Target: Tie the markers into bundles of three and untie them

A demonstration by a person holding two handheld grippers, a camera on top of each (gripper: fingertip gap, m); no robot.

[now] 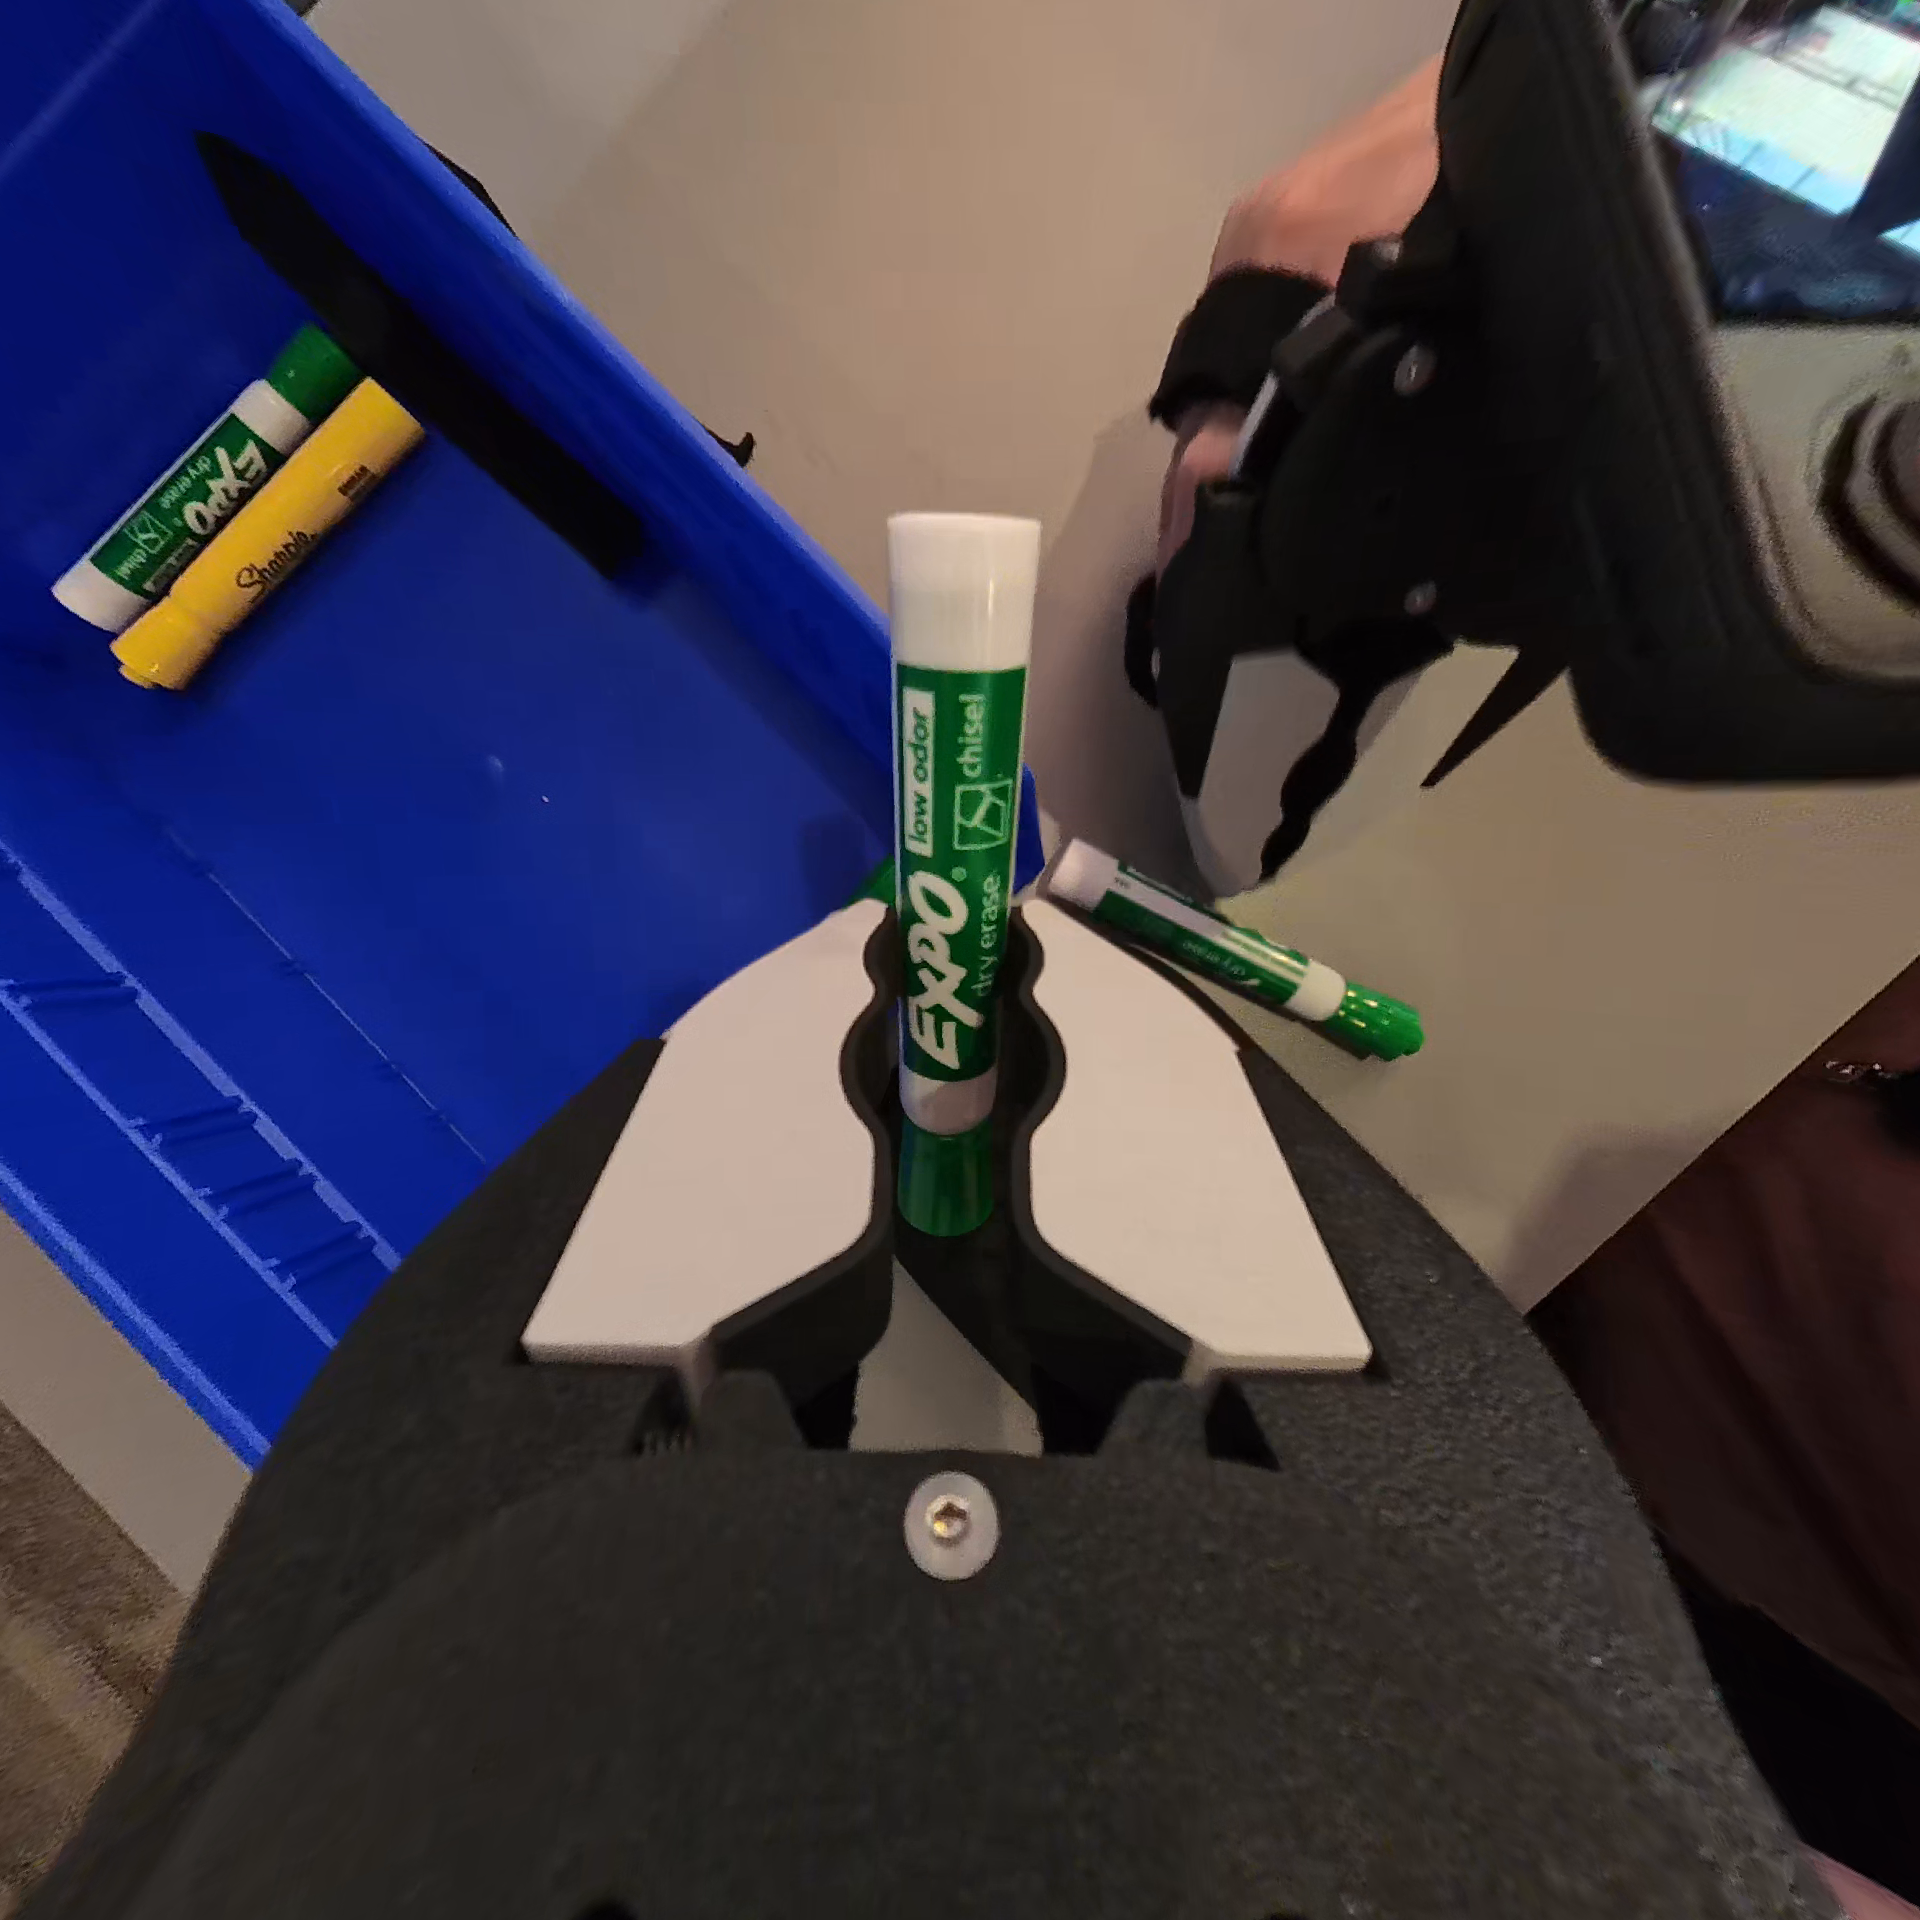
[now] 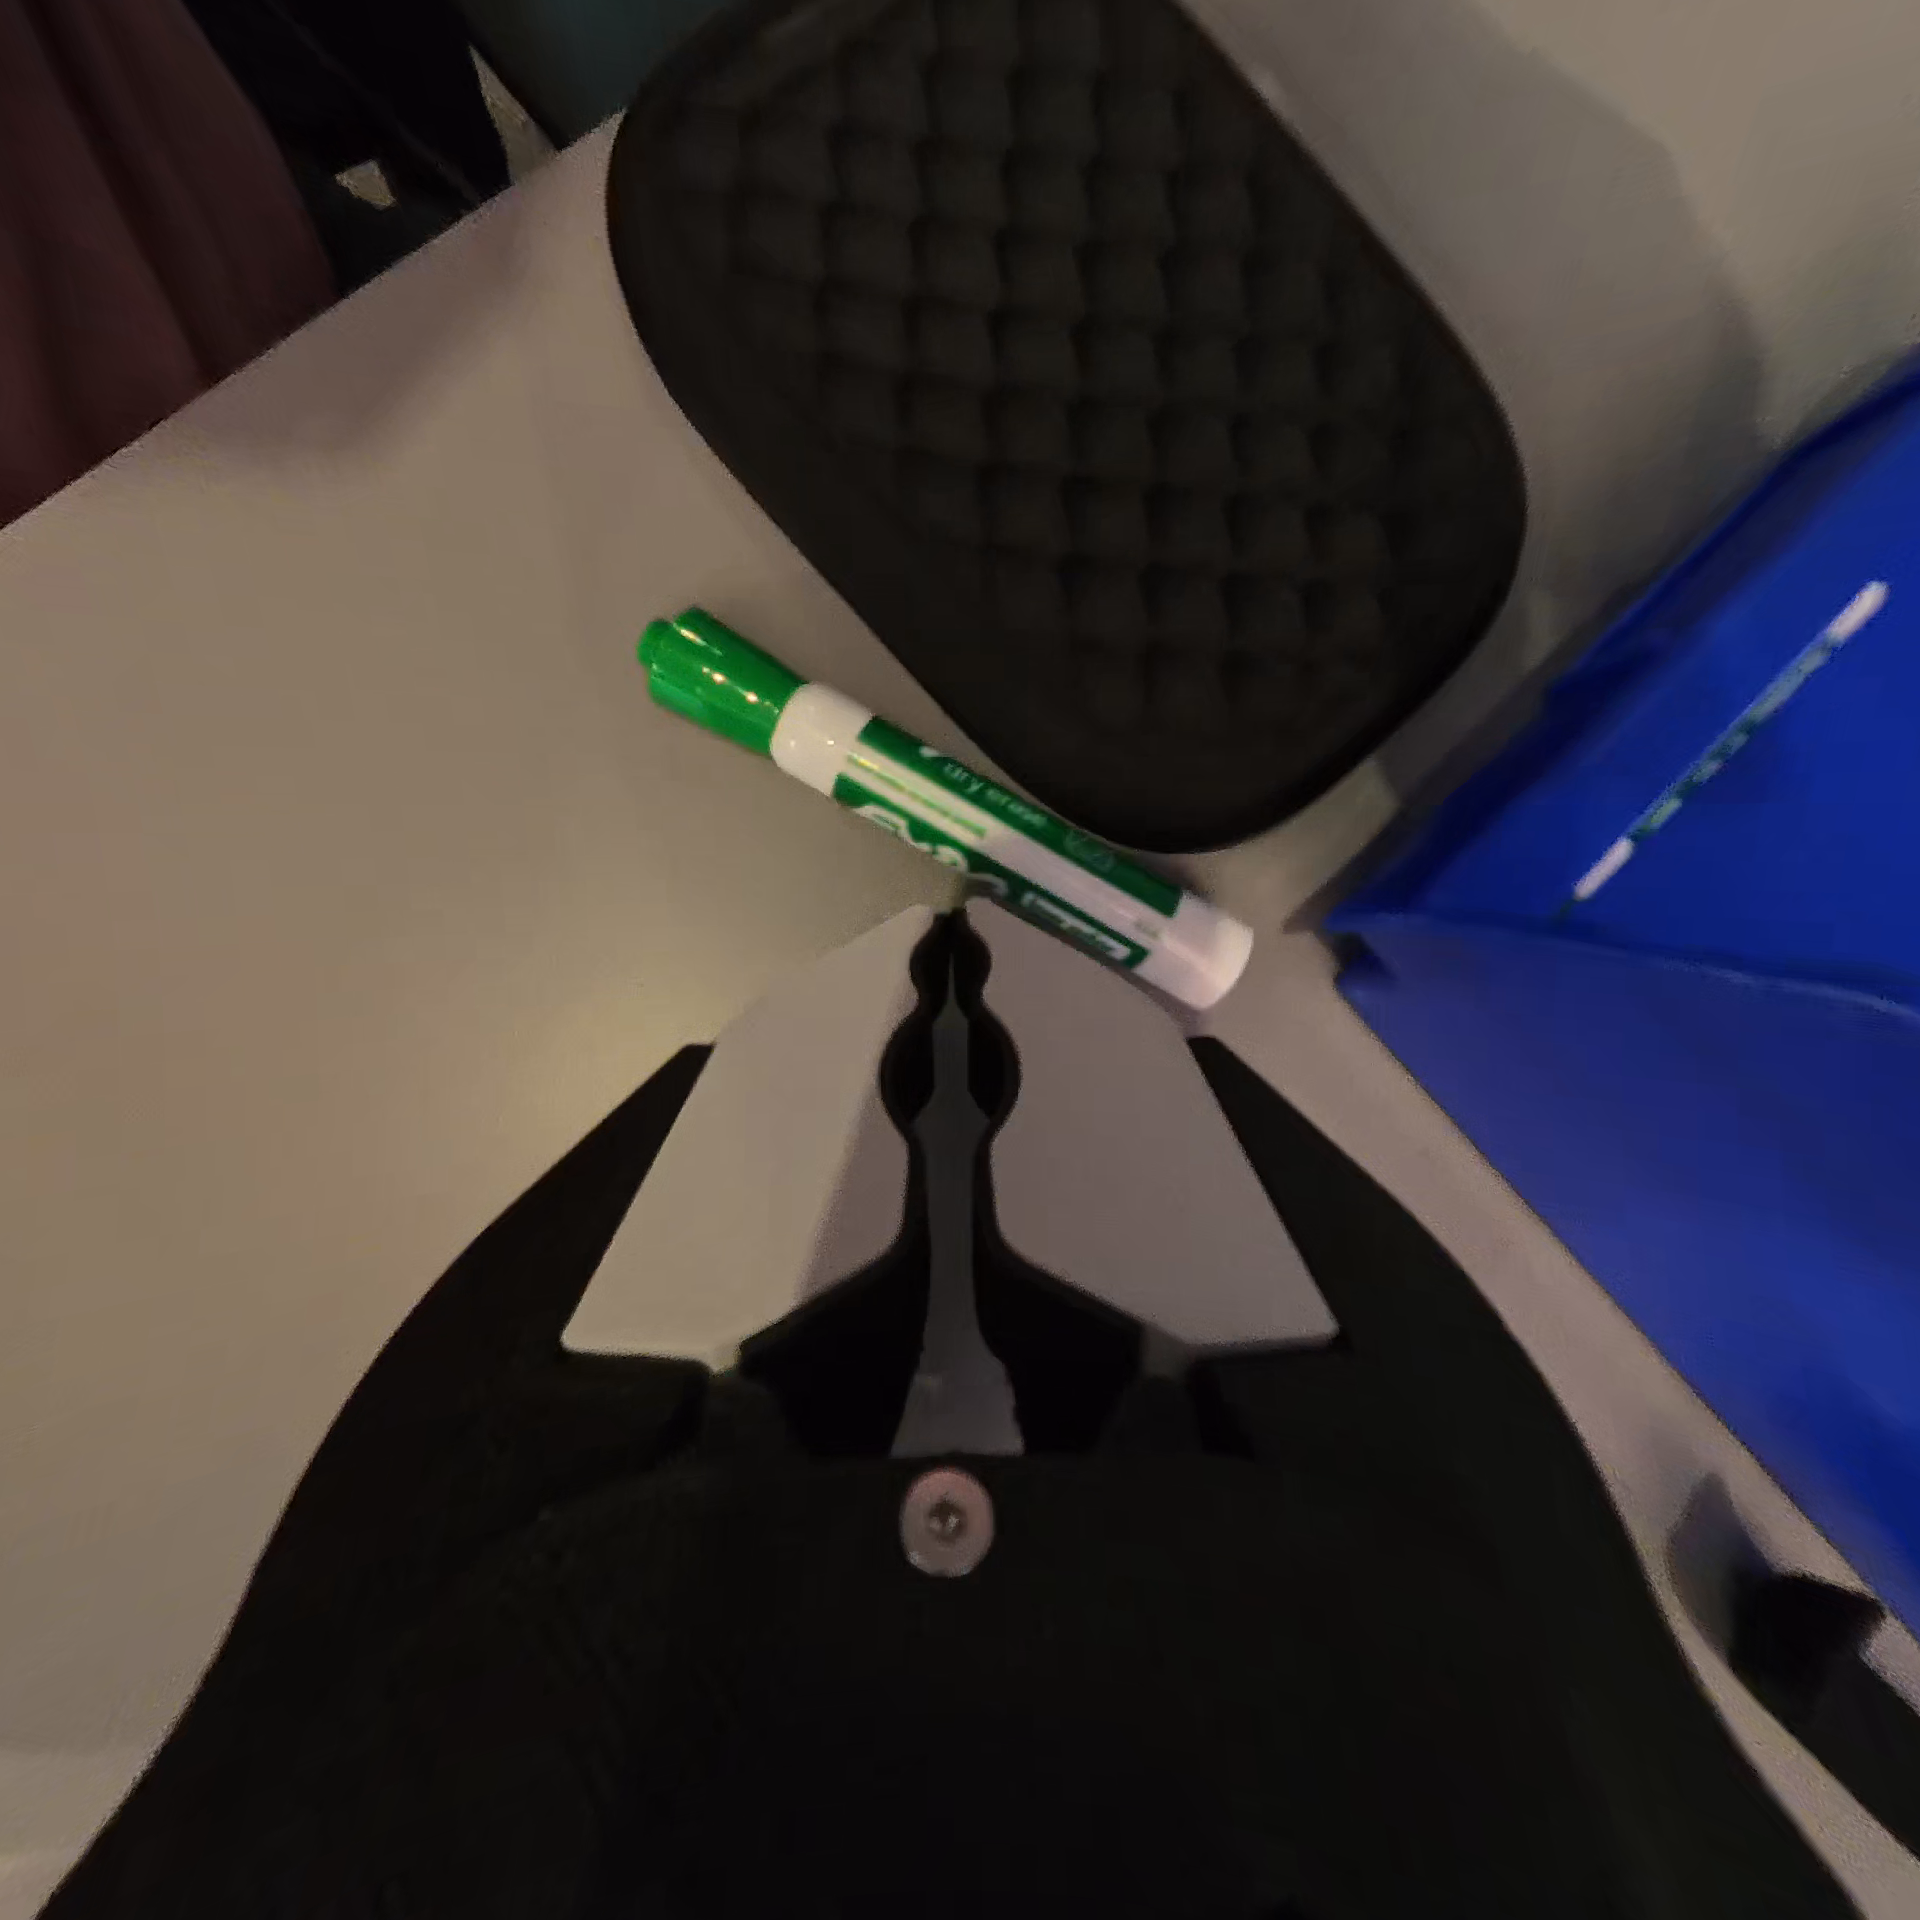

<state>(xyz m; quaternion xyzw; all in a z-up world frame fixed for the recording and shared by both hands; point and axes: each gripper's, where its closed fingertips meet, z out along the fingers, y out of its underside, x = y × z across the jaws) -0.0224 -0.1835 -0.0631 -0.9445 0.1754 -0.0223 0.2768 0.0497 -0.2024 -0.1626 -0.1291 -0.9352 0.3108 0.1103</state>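
Observation:
My left gripper (image 1: 951, 935) is shut on a green dry-erase marker (image 1: 961, 727), which stands out past the fingertips with its white end forward. A second green marker (image 1: 1236, 951) lies on the white table just to the right; it also shows in the right wrist view (image 2: 935, 800). My right gripper (image 2: 951, 925) is shut, its tips right at that lying marker's barrel; whether they touch it I cannot tell. It shows in the left wrist view (image 1: 1247, 831), pointing down at the table, held by a hand.
A blue bin (image 1: 436, 831) stands at the left and holds a green marker (image 1: 208, 478) and a yellow marker (image 1: 270, 530); its corner (image 2: 1662, 987) is at the right. A black bumpy rounded object (image 2: 1070, 416) sits behind the lying marker. The table edge runs at the right. The tips of one gripper are about 12 cm away from the tips of the other.

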